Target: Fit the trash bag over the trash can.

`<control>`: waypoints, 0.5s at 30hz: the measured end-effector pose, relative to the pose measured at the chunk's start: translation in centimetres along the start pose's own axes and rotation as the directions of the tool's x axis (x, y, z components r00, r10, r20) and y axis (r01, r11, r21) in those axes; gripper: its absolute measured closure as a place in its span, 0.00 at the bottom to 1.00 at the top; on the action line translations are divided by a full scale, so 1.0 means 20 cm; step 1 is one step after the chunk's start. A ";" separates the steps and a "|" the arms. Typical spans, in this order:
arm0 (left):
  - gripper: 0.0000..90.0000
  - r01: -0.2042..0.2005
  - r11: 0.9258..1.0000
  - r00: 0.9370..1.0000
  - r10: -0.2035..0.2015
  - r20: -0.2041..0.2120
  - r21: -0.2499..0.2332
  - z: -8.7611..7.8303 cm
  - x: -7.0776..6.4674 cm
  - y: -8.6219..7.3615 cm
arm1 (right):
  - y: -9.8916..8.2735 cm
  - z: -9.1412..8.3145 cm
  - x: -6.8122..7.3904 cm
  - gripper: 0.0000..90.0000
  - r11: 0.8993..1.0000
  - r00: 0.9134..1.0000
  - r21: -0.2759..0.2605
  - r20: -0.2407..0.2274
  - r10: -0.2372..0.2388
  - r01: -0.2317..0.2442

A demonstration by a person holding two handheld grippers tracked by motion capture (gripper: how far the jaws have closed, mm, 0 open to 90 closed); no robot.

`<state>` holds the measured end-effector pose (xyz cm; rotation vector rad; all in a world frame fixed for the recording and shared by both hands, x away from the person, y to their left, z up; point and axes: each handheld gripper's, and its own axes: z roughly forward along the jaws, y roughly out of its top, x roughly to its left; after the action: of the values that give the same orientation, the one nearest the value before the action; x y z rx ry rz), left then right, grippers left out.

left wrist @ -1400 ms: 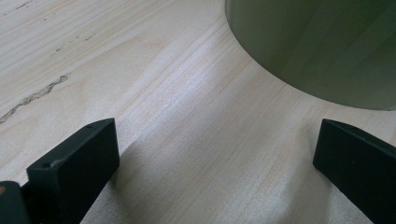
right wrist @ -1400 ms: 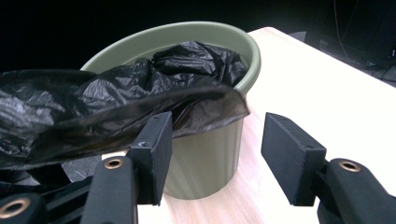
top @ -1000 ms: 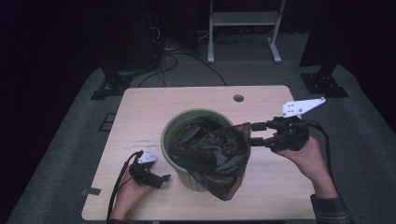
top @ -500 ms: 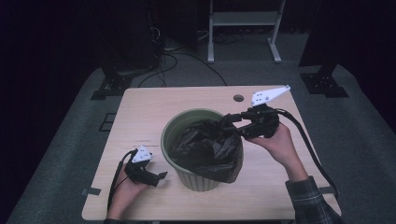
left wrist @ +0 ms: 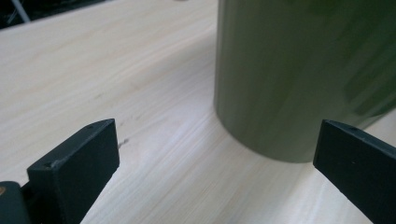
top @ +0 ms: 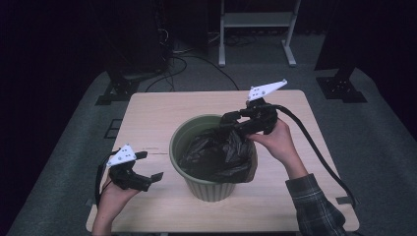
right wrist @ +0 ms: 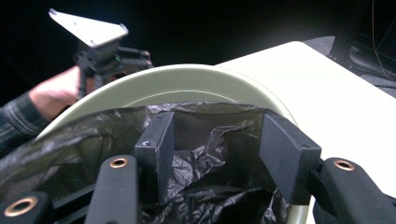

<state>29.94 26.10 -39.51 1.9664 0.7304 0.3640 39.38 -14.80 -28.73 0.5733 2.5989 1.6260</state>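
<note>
At the middle of the desk (top: pixel 147 118), a black bin liner (top: pixel 219 155) sags inside a green bin (top: pixel 206 189), its hem draped over the rim nearest the right edge. The right gripper (top: pixel 230 119), jaws half apart and just closing, straddles the bag's far hem without pinching it; the left gripper (top: pixel 148 166) hovers wide open beside the bin. The film looks light, limp and slippery, best pinched at the hem.

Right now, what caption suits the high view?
Right gripper tugs black bin liner over green bin rim; left gripper waits open.

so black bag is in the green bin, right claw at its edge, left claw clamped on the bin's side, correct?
Not quite. In the left gripper view the left claw stands open, short of the green bin and touching nothing. The black bag and right claw are as you say.
</note>
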 end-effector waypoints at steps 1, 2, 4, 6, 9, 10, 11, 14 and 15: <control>0.00 -0.003 1.000 1.000 0.003 0.007 -0.007 -0.02 -0.01 0.02 | 0.00 0.00 0.00 0.49 1.000 1.000 0.002 0.001 0.002 -0.002; 0.00 -0.003 1.000 1.000 0.003 0.007 -0.007 -0.02 -0.01 0.02 | 0.00 0.01 -0.01 0.49 1.000 1.000 0.002 0.001 0.003 -0.003; 0.00 -0.014 0.999 0.999 0.015 0.038 -0.030 -0.05 -0.03 0.08 | 0.00 0.02 -0.02 0.49 1.000 1.000 0.004 0.004 0.005 -0.005; 0.00 -0.020 0.999 0.997 0.023 0.069 -0.047 -0.06 -0.06 0.13 | 0.01 0.02 -0.03 0.49 1.000 1.000 0.008 0.007 0.011 -0.011; 0.00 -0.035 0.997 0.993 0.042 0.111 -0.065 -0.08 -0.10 0.20 | 0.01 0.03 -0.04 0.50 1.000 1.000 0.010 0.011 0.012 -0.012; 0.00 -0.037 0.997 0.991 0.045 0.125 -0.069 -0.08 -0.11 0.23 | 0.01 0.03 -0.04 0.50 1.000 1.000 0.007 0.009 0.015 -0.015; 0.00 -0.047 0.996 0.990 0.056 0.132 -0.072 -0.08 -0.12 0.25 | 0.02 0.03 -0.04 0.50 1.000 1.000 0.005 0.007 0.018 -0.018; 0.00 -0.068 0.994 0.984 0.081 0.159 -0.084 -0.08 -0.15 0.33 | 0.02 0.03 -0.05 0.50 1.000 1.000 0.007 0.012 0.026 -0.026; 0.00 -0.076 0.993 0.983 0.089 0.163 -0.086 -0.08 -0.16 0.35 | 0.01 0.04 -0.06 0.50 1.000 1.000 0.008 0.014 0.025 -0.026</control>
<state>28.94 22.67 -32.58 1.9294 0.5213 0.2700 40.73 -14.45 -29.00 0.6182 2.6006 1.6137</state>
